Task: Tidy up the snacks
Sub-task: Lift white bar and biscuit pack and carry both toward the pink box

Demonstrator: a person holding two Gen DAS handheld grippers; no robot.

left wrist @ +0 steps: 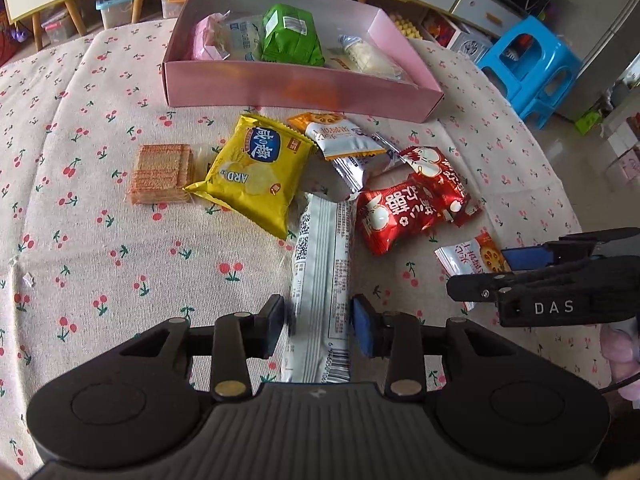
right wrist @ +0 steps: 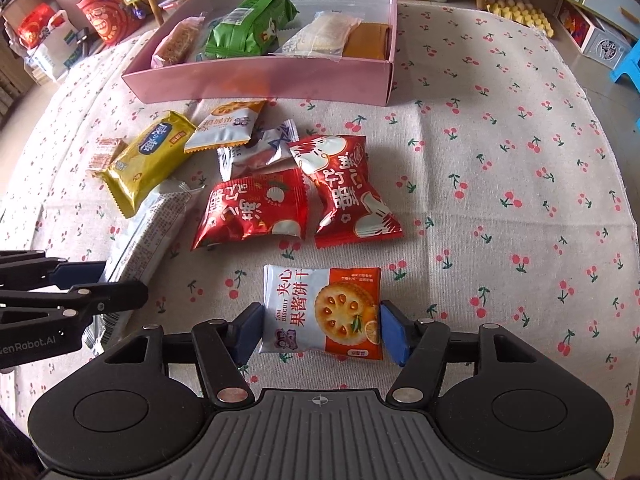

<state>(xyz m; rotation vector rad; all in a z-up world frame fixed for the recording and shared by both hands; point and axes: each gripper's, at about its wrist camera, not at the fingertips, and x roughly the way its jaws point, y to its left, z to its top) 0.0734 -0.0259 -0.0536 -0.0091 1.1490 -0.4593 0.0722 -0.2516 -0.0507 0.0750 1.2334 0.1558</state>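
Observation:
A pink box [left wrist: 280,84] [right wrist: 260,80] at the back holds several snack packs, one of them green [left wrist: 290,34]. Loose snacks lie in front of it: a yellow chip bag [left wrist: 256,172], wafers [left wrist: 162,174], two red packs [right wrist: 252,208] [right wrist: 348,192]. My left gripper [left wrist: 322,326] straddles a long white wrapped bar [left wrist: 322,280]; its pads touch the wrapper's edges. My right gripper [right wrist: 322,328] straddles a jam biscuit packet [right wrist: 322,312], its pads against both sides. That packet [left wrist: 472,258] also shows in the left wrist view.
The table has a cherry-print cloth [right wrist: 500,160]. A white and orange biscuit pack [left wrist: 340,136] and a silver pack [right wrist: 260,152] lie in the pile. A blue stool [left wrist: 528,64] stands beyond the table's right edge. Drawers and clutter line the back.

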